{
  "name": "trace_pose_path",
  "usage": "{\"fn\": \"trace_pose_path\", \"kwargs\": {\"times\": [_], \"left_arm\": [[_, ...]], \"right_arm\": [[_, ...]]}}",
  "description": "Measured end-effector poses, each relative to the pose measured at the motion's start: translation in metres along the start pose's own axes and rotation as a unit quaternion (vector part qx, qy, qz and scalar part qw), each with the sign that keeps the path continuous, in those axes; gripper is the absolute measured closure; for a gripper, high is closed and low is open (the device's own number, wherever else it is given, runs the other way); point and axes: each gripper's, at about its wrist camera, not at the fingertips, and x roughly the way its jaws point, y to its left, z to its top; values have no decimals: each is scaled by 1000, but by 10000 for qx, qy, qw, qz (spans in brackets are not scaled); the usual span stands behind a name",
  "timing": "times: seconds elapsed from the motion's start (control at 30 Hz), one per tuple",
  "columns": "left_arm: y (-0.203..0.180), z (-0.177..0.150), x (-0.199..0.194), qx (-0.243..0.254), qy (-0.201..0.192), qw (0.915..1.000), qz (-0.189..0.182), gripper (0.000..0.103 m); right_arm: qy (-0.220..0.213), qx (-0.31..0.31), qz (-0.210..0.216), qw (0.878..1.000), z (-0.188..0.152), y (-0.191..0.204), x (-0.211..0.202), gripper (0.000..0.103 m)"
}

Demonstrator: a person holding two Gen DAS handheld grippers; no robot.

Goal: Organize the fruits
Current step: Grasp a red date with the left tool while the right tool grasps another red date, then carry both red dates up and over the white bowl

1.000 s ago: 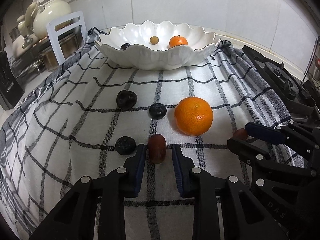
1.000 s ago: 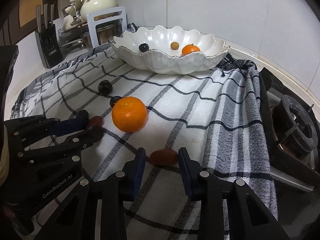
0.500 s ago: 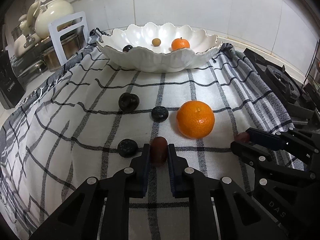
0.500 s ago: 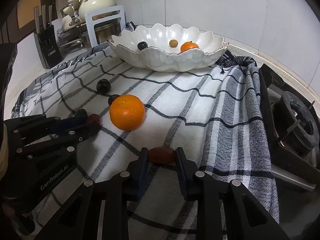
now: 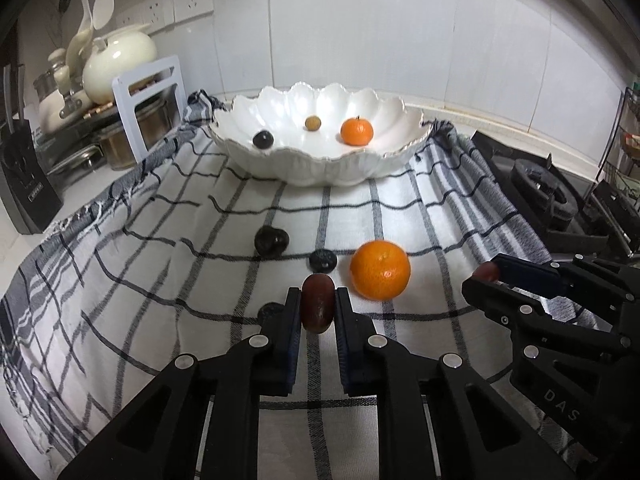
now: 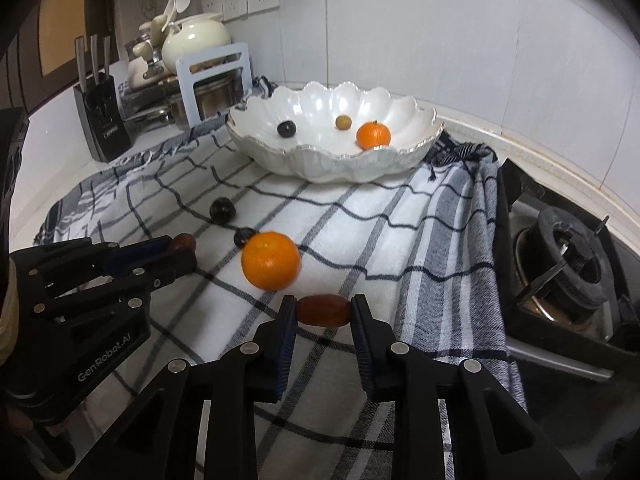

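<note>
Reddish dates [image 5: 318,307] [image 6: 323,310], loose a second ago, now sit pinched in left gripper [image 5: 318,312] and right gripper [image 6: 324,312], ready for the bowl [image 5: 320,164].

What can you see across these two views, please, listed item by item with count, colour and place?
Bowl: one, white, scalloped, far end of the cloth.
Fruit in the bowl: three; small orange, dark plum, tan longan.
Large orange: one, on the cloth.
Dark fruits on the cloth: three, blackish, one partly hidden by the left gripper.
Red dates: two, one in each gripper.
Cloth: one, white with black checks, over the counter.
Knife block: one, black, left.
Stove: one, black, right.
Teapot: one, cream, on the rack at back left.
Left gripper, right gripper: black, each shut on a date.
</note>
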Motion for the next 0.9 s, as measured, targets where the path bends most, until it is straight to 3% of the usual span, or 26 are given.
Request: {"fn": "trace_pose_path", "kwargs": {"times": [0.9], "left_arm": [[23,39,-63,126,-999,9947,-196,86]], "right_arm": [[-1037,250,-261,9940,49,14,-61,74]]}}
